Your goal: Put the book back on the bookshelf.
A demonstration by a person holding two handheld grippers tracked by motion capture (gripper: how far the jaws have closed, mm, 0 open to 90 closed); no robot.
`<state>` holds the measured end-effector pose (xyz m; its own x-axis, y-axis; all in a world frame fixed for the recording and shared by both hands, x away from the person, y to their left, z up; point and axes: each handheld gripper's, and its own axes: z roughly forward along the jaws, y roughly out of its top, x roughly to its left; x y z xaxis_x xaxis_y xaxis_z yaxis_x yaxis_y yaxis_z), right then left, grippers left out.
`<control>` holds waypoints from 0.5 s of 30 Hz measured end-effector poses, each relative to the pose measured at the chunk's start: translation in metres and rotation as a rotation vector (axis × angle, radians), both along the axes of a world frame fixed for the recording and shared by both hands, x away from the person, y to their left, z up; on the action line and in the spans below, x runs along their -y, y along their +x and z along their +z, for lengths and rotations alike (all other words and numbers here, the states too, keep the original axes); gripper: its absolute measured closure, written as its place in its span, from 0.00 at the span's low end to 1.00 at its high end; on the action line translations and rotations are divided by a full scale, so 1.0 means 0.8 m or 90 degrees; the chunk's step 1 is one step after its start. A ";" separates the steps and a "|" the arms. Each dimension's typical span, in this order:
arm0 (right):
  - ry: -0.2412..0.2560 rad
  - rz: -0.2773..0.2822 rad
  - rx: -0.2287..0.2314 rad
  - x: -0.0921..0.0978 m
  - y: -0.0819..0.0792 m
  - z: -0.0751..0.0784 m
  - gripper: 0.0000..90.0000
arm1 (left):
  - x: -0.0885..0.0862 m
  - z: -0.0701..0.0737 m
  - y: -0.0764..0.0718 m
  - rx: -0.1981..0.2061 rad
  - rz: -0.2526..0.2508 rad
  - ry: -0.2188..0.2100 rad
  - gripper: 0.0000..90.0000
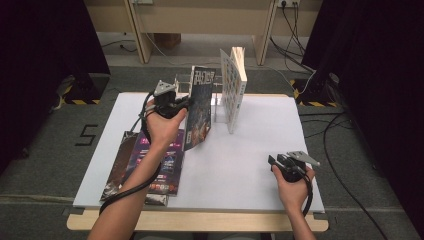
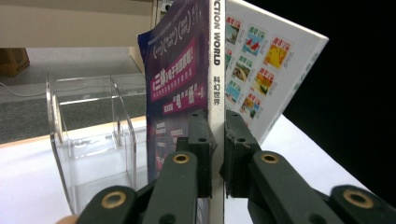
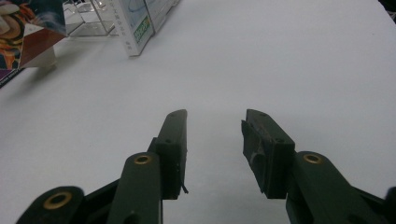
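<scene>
My left gripper (image 1: 186, 102) is shut on a dark-covered magazine (image 1: 199, 107), held upright above the white table (image 1: 250, 160). In the left gripper view its jaws pinch the magazine's white spine (image 2: 216, 93) from both sides. Just behind stands a clear acrylic book stand (image 2: 88, 140), and a thick white book (image 1: 234, 87) with small coloured pictures leans upright at its right. My right gripper (image 1: 272, 161) rests low at the table's front right, open, with nothing between its fingers (image 3: 173, 140).
Several magazines (image 1: 150, 167) lie stacked flat at the table's front left, under the left forearm. The white book's corner (image 3: 137, 28) and the stand show far off in the right gripper view. Cables run over the floor at the right.
</scene>
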<state>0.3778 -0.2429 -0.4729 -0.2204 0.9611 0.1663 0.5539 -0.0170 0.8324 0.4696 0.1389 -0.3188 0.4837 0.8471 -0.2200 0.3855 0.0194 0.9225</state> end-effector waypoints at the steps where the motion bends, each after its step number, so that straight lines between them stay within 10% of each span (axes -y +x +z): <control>1: 0.002 0.000 0.000 0.000 0.000 0.000 0.67 | 0.001 0.001 0.003 0.002 0.002 0.000 0.92; 15: 0.013 -0.003 -0.003 0.004 0.000 0.000 0.66 | 0.020 0.012 0.039 0.017 0.036 0.006 0.92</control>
